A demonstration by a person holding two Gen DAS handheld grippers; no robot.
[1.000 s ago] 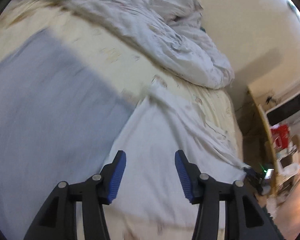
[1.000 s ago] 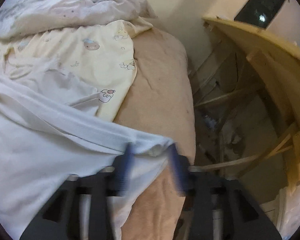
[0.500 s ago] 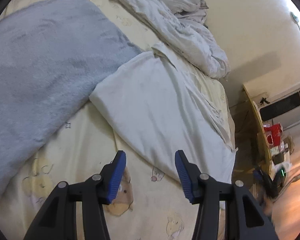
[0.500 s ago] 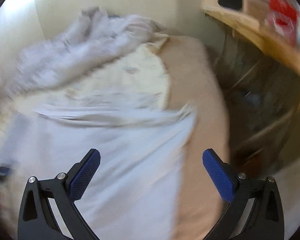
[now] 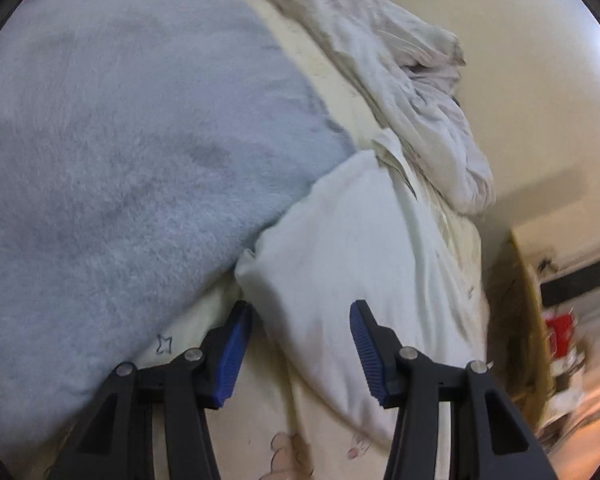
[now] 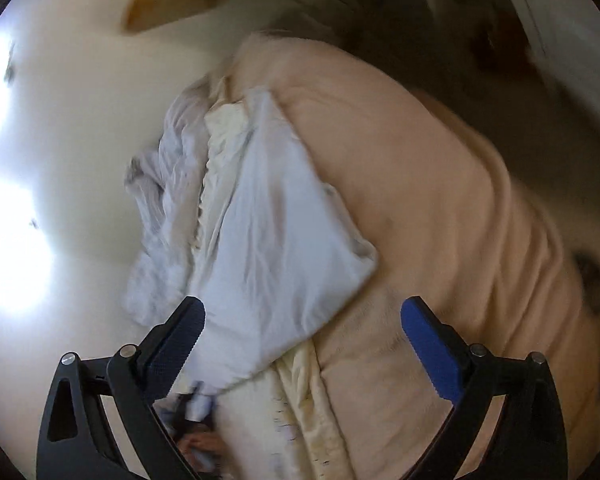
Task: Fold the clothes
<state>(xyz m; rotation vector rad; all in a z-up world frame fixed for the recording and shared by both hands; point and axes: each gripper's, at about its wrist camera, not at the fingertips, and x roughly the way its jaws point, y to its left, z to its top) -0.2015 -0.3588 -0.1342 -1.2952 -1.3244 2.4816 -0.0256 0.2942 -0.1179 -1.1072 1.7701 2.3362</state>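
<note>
So here's the setup: a white garment (image 5: 364, 240) is lying on the yellow cartoon-print sheet (image 5: 260, 432), stretched from about 6 o'clock up toward 1 o'clock in the left wrist view. It looks like it's already doubled over at least once, with a rounded fold edge on its left side tucked against the grey fleece blanket (image 5: 120, 152) at 9 o'clock. The crumpled white duvet (image 5: 420, 92) sits at 1 o'clock behind it.

The left gripper (image 5: 300, 344) hangs with its fingers moderately spread, nothing between them, right above the garment's near corner. The right gripper (image 6: 302, 332) is opened wide and also empty; in its view the garment (image 6: 276, 248) runs up toward 12 o'clock, its edge spilling close to the peach mattress side (image 6: 440, 220) at 3 o'clock.

Can't tell if this is mid-fold or already done, honestly. If another fold is coming, my guess is you'd want each gripper to pinch all layers at a corner, not just the top one, and keep clear of the sheet and fleece underneath. That right edge near the mattress drop looks like it could slide off.
</note>
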